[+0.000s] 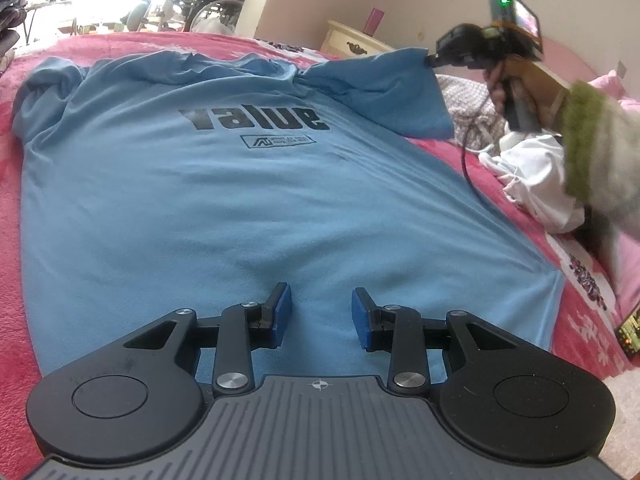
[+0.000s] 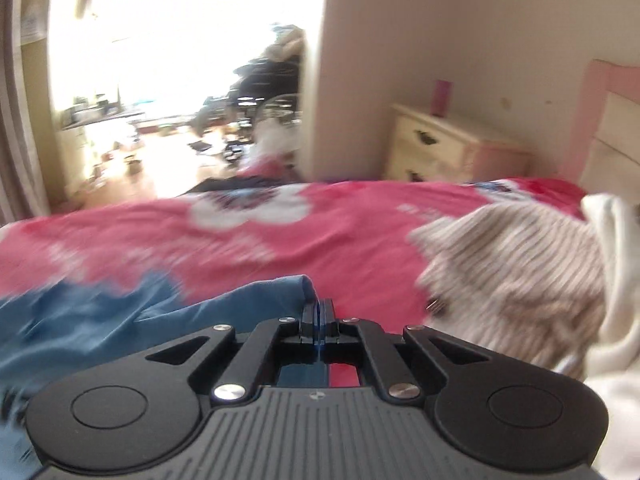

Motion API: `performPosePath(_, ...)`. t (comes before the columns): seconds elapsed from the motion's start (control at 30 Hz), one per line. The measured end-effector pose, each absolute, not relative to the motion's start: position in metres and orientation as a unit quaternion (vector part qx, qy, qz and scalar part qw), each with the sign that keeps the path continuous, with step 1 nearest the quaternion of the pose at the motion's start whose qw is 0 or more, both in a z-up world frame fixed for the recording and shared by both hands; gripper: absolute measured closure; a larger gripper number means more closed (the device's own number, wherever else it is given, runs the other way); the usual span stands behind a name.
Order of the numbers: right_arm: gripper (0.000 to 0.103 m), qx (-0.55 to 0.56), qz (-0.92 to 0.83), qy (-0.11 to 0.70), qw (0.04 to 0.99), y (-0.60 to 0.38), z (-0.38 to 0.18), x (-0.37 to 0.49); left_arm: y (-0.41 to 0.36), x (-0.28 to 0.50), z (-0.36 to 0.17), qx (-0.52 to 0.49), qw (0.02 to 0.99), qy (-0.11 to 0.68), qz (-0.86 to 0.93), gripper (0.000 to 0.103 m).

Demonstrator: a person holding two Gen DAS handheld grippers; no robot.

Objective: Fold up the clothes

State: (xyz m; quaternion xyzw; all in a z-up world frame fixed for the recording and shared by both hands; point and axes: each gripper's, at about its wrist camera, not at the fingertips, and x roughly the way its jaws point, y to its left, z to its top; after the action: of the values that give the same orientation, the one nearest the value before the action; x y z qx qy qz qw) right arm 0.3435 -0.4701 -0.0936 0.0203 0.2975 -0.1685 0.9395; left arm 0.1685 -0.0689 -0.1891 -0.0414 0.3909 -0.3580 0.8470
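A light blue T-shirt [image 1: 208,200] printed "value" lies flat, front up, on the pink bed cover [image 1: 12,240], collar at the far end. My left gripper [image 1: 320,312] hovers open over the shirt's hem, nothing between its blue pads. In the left wrist view the right gripper [image 1: 430,60] holds the shirt's right sleeve [image 1: 392,92] lifted off the bed, a hand in a green-cuffed sleeve around its handle. In the right wrist view that gripper [image 2: 319,312] is shut on the blue sleeve fabric [image 2: 276,292], which drapes to the left; the view is blurred.
A white garment [image 1: 532,176] and a grey-striped knit [image 2: 520,264] are heaped on the bed's right side. A cream nightstand [image 2: 448,148] stands by the wall beyond. A black cable [image 1: 468,168] hangs from the right gripper. An open doorway shows a cluttered room.
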Motion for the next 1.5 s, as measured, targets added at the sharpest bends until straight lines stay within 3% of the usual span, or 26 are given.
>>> performPosePath(0.6, 0.101, -0.004, -0.28, 0.384, 0.88, -0.567, -0.167, 0.47, -0.059, 0.176, -0.198, -0.078, 0.843, 0.383, -0.369, 0.07)
performPosePath(0.63, 0.099, 0.006, -0.283, 0.386, 0.878, -0.569, -0.169, 0.469, -0.059, 0.176, -0.199, -0.078, 0.843, 0.382, -0.37, 0.07)
performPosePath(0.7, 0.076, 0.045, -0.279, 0.369, 0.885, -0.574, -0.163, 0.458, -0.059, 0.176, -0.199, -0.079, 0.843, 0.382, -0.37, 0.07)
performPosePath(0.77, 0.06, 0.1, -0.267, 0.33, 0.9, -0.583, -0.148, 0.436, -0.059, 0.177, -0.199, -0.083, 0.842, 0.384, -0.37, 0.07)
performPosePath(0.8, 0.06, 0.146, -0.254, 0.317, 0.902, -0.591, -0.141, 0.42, -0.059, 0.178, -0.199, -0.085, 0.842, 0.384, -0.37, 0.07)
performPosePath(0.87, 0.06, 0.235, -0.227, 0.288, 0.9, -0.606, -0.129, 0.387, -0.058, 0.178, -0.198, -0.089, 0.841, 0.386, -0.369, 0.07)
performPosePath(0.93, 0.06, 0.306, -0.189, 0.317, 0.878, -0.614, -0.136, 0.36, -0.058, 0.179, -0.198, -0.092, 0.84, 0.388, -0.367, 0.07)
performPosePath(1.13, 0.06, 0.41, -0.168, 0.397, 0.803, -0.612, -0.201, 0.306, -0.06, 0.177, -0.197, -0.084, 0.845, 0.384, -0.363, 0.07)
performPosePath(1.23, 0.059, 0.457, -0.168, 0.366, 0.793, -0.615, -0.215, 0.302, -0.062, 0.174, -0.197, -0.071, 0.849, 0.376, -0.363, 0.07)
performPosePath(1.33, 0.068, 0.482, -0.168, 0.345, 0.788, -0.617, -0.22, 0.307, -0.064, 0.171, -0.197, -0.058, 0.854, 0.368, -0.364, 0.07)
performPosePath(1.4, 0.085, 0.49, -0.171, 0.34, 0.784, -0.616, -0.224, 0.311, -0.065, 0.17, -0.198, -0.055, 0.855, 0.365, -0.364, 0.07)
performPosePath(1.5, 0.097, 0.47, -0.182, 0.339, 0.794, -0.61, -0.219, 0.316, -0.064, 0.171, -0.198, -0.06, 0.854, 0.365, -0.365, 0.07)
